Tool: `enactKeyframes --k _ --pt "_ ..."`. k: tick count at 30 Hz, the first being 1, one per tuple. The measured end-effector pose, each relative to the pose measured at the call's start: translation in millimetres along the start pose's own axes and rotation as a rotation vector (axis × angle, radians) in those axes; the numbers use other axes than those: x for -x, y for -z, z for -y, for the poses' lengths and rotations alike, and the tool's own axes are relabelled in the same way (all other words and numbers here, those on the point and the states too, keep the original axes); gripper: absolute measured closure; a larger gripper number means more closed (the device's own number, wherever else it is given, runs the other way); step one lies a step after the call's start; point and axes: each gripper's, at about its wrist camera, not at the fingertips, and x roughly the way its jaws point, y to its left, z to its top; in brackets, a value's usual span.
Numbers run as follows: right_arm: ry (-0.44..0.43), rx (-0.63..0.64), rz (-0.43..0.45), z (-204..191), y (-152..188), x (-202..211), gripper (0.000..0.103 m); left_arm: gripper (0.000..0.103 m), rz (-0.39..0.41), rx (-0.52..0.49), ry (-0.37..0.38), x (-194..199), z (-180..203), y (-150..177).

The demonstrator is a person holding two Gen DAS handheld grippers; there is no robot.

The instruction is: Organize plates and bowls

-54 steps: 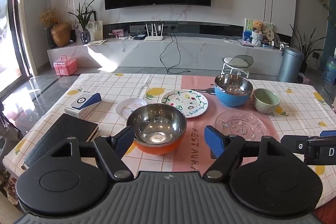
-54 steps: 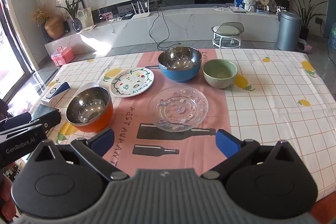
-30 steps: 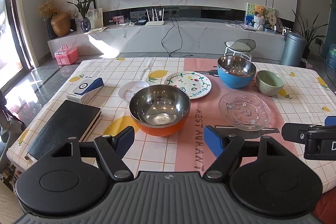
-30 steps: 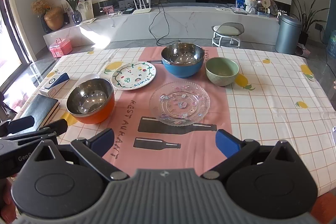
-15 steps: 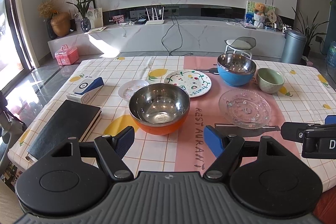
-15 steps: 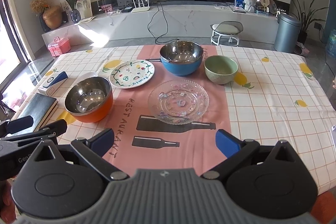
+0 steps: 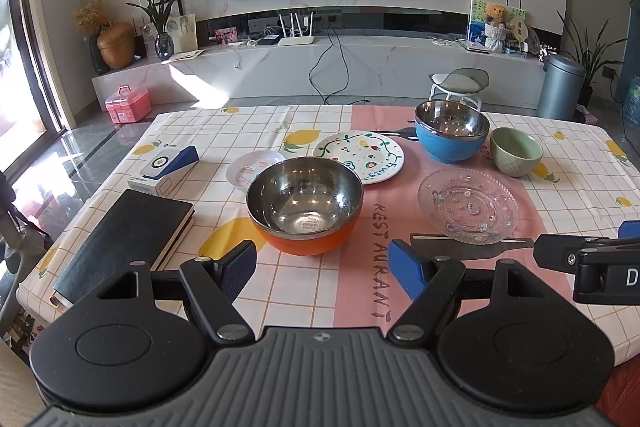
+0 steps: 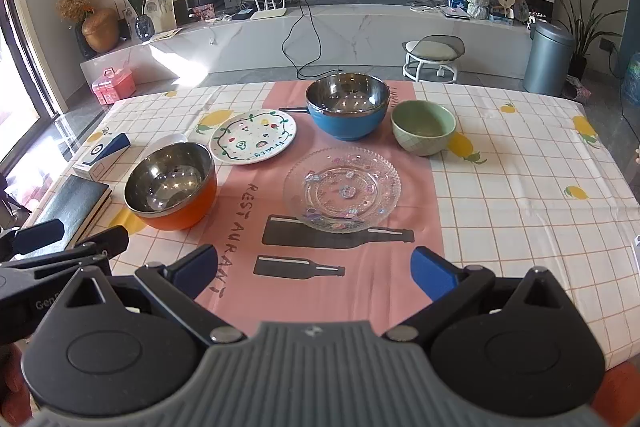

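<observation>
Flanking the orange bowl (image 7: 305, 207), black notebook (image 7: 124, 235) and glass plate (image 7: 467, 205), both claws spread, empty

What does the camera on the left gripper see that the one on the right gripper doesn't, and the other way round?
Only the left wrist view shows the small white dish almost whole; in the right wrist view the orange bowl hides most of it. It also catches the right gripper's fingers from the side.

Only the right wrist view shows the bare right stretch of tablecloth and the two printed bottles whole.

Both show the orange bowl, blue bowl, green bowl, painted plate, glass plate, black notebook and open, empty grippers, left included.
</observation>
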Motion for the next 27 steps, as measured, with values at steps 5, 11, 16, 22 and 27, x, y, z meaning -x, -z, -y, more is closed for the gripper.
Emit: enactKeyframes --k 5,11,16,22,27 --pt "0.002 0.001 -0.002 -0.2 1.3 0.1 0.002 0.015 -0.004 -0.003 -0.001 0.5 0.3 -1.3" --pt "-0.003 -0.001 -0.011 -0.5 2.3 -0.5 0.002 0.015 -0.008 -0.004 -0.001 1.1 0.9 -0.6" --pt "-0.002 0.001 -0.011 -1.2 2.7 -0.6 0.002 0.015 -0.009 -0.005 -0.002 1.7 1.4 0.8" --pt "-0.001 0.002 -0.013 -1.5 3.0 -0.3 0.002 0.015 -0.009 -0.006 -0.003 1.9 1.6 0.9" --pt "-0.002 0.002 -0.012 -1.4 3.0 -0.3 0.003 0.015 -0.009 -0.006 -0.001 1.9 1.2 1.1"
